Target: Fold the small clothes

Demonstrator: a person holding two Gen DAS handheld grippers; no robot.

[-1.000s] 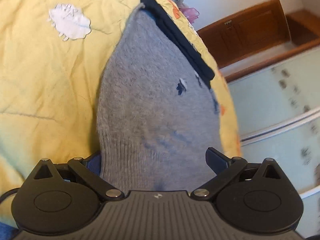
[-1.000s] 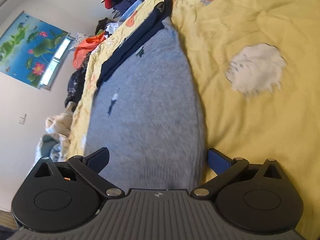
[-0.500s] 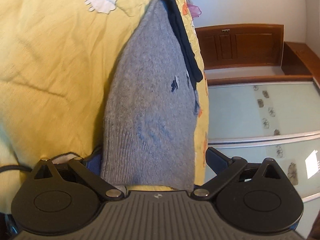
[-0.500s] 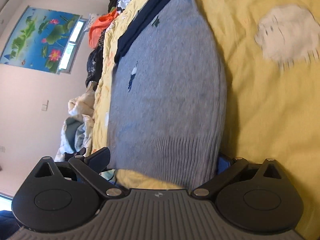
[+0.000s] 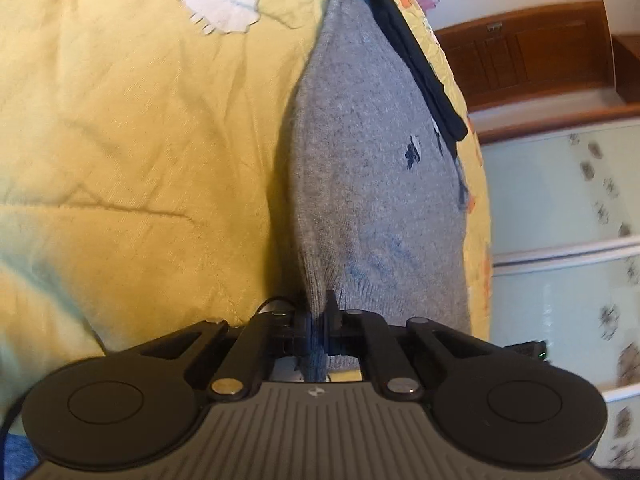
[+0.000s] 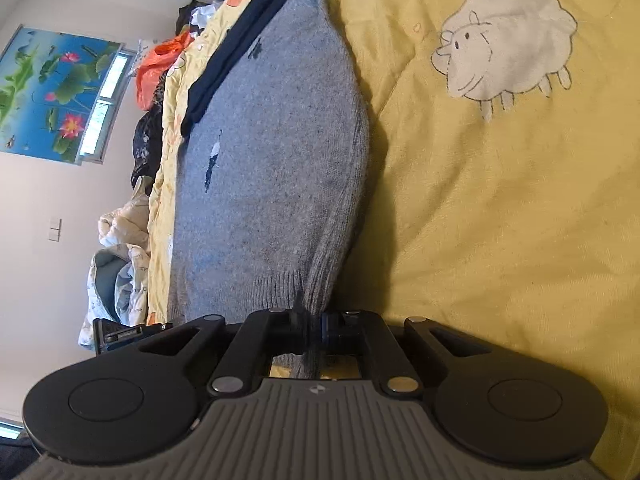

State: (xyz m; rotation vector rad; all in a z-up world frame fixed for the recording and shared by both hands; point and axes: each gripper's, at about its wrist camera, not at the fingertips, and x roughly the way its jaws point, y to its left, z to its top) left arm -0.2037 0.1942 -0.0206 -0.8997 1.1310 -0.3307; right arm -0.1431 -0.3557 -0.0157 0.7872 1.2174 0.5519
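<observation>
A grey knitted sweater (image 5: 372, 184) lies on a yellow bedspread (image 5: 132, 168), stretching away from both cameras toward a dark navy band (image 5: 416, 60) along its far edge. The left gripper (image 5: 318, 320) is pinched closed on the ribbed hem at one corner of the sweater, with a fold of grey knit squeezed between its fingers. The right gripper (image 6: 310, 320) is likewise clamped on the hem at the other corner, with cloth bunched between its closed fingers.

Taking the sweater as the landmark: in the left wrist view, wide wrinkled bedspread lies open on its left side, with a white sheep print (image 5: 216, 0) far up that side. On the sweater's right side only a narrow strip of bedspread shows before the bed edge, and beyond that are pale patterned glass panels (image 5: 568, 208) and a brown wooden cabinet (image 5: 524, 52).

In the right wrist view, the sweater (image 6: 272, 160) has broad open bedspread (image 6: 500, 220) on its right, carrying a clear white sheep print (image 6: 508, 44). On the sweater's left side the bed edge is close, and past it sit crumpled pale bedding (image 6: 116, 260), an orange cloth (image 6: 160, 60), and a heap of dark clothes (image 6: 146, 148). A lotus picture (image 6: 52, 92) hangs on the wall beyond. Small dark motifs dot the grey knit.
</observation>
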